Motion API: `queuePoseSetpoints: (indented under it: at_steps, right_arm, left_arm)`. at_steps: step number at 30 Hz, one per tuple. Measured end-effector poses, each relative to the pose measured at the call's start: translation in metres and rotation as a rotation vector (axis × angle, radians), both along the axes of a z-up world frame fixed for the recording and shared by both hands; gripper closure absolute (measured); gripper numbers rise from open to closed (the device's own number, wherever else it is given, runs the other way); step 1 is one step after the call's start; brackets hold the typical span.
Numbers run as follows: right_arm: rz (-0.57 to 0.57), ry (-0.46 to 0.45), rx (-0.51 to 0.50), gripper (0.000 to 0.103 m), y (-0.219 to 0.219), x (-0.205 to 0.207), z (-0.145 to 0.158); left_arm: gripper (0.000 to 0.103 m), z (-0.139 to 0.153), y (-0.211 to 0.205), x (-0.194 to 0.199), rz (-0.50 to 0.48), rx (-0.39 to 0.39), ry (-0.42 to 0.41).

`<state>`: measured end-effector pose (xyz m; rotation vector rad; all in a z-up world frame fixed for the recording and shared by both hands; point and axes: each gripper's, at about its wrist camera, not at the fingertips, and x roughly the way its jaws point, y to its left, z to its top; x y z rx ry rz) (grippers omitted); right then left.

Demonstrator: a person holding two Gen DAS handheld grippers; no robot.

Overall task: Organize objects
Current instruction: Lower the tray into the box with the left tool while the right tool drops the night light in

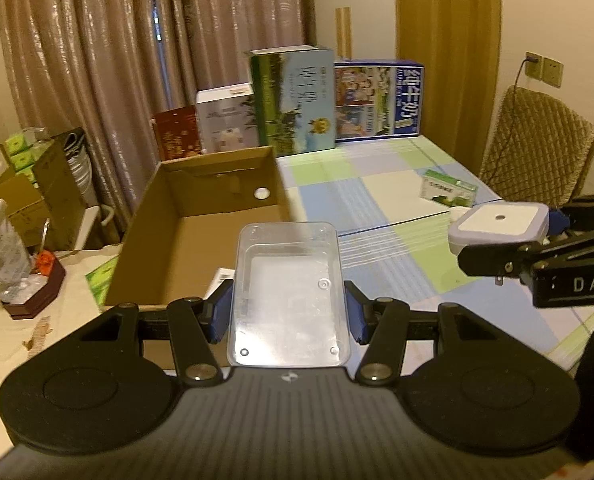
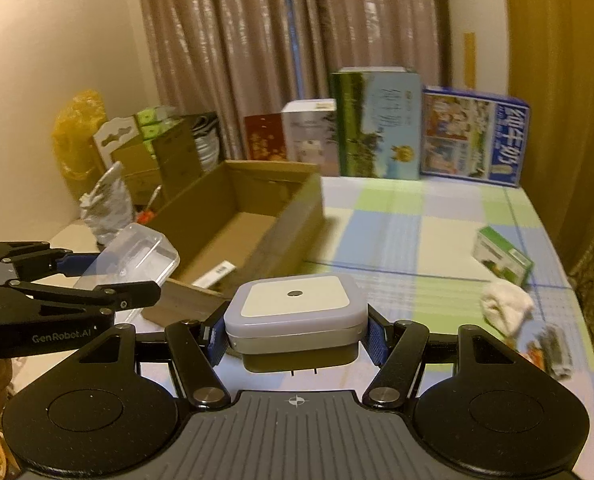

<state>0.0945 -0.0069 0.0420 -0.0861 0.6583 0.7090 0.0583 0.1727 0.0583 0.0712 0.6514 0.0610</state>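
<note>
Plastic, clear and thin-walled: transparent tub (image 1: 288, 292) clamped by its two long sides between the blue pads of the left gripper (image 1: 288, 308), held above the near edge of the open cardboard box (image 1: 201, 240), at roughly 12 o'clock in the left wrist view. Probably very light, a little springy, and slick; best gripped across the long walls near the rim, gently, lest the walls bow or the tub pop free. Square lidded container (image 2: 295, 316) squeezed by its sides in the right gripper (image 2: 295, 336), lavender top with a small dark dot, dead centre at 12 o'clock in the right wrist view, hanging over the checked tablecloth (image 2: 437, 240). Likely stiffer and somewhat heavier than the tub; firm hold on the lower body rather than the lid seems safer, in case the lid lifts off. Counted: one tub, one lidded container, one box, empty but for a white slip near its front wall. Loose on the cloth at about 2 o'clock in the right view: one small green carton (image 2: 501, 256), one white crumpled cloth (image 2: 507, 308), plus something blurred beyond telling. Four tall printed cartons standing along the far edge.
</note>
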Motion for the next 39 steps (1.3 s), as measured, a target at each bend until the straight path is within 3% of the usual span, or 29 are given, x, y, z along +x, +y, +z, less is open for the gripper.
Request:
queuePoseSetpoints:
  at_steps: [11,25,39]
  right_arm:
    - [0.069,0.016,0.008,0.041,0.053,0.01,0.003]
    - [0.102,0.019,-0.003,0.041,0.106,0.044,0.007]
    - [0.081,0.053,-0.016,0.041,0.149,0.092,-0.011]
  left_arm:
    - [0.052,0.009,0.05,0.004,0.039,0.0,0.01]
    - [0.052,0.015,0.101,0.042,0.052,-0.011,0.023]
    - [0.052,-0.008,0.138,0.095,0.037,-0.037,0.074]
